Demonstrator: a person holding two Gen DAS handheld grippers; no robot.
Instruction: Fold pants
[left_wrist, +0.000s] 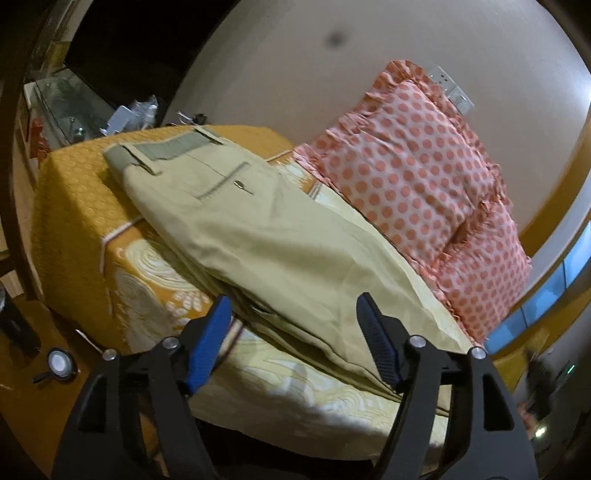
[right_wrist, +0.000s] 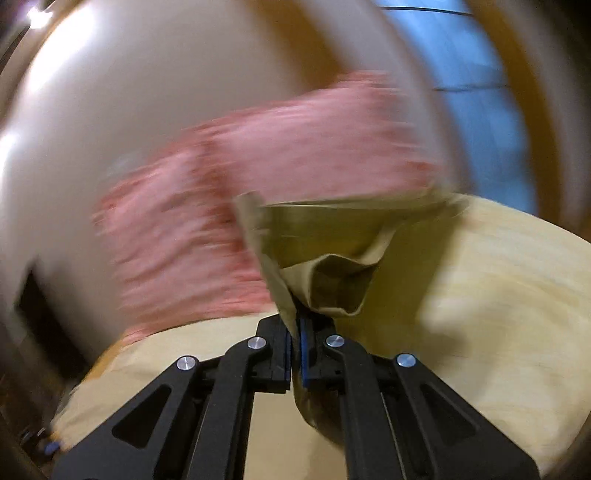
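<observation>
Khaki pants (left_wrist: 258, 221) lie lengthwise on the bed, waistband with belt loops at the far end, legs running toward me. My left gripper (left_wrist: 295, 321) is open with blue pads, one finger on each side of the legs just above them, holding nothing. In the blurred right wrist view my right gripper (right_wrist: 295, 339) is shut on a bunched piece of the pants (right_wrist: 325, 258), apparently a leg end, lifted above the bed.
The bed has an orange and cream patterned cover (left_wrist: 147, 266). Two pink polka-dot pillows (left_wrist: 424, 184) lean on the wall to the right of the pants. A cluttered glass table (left_wrist: 74, 107) stands beyond the bed's far end. Wooden floor (left_wrist: 37, 369) lies at left.
</observation>
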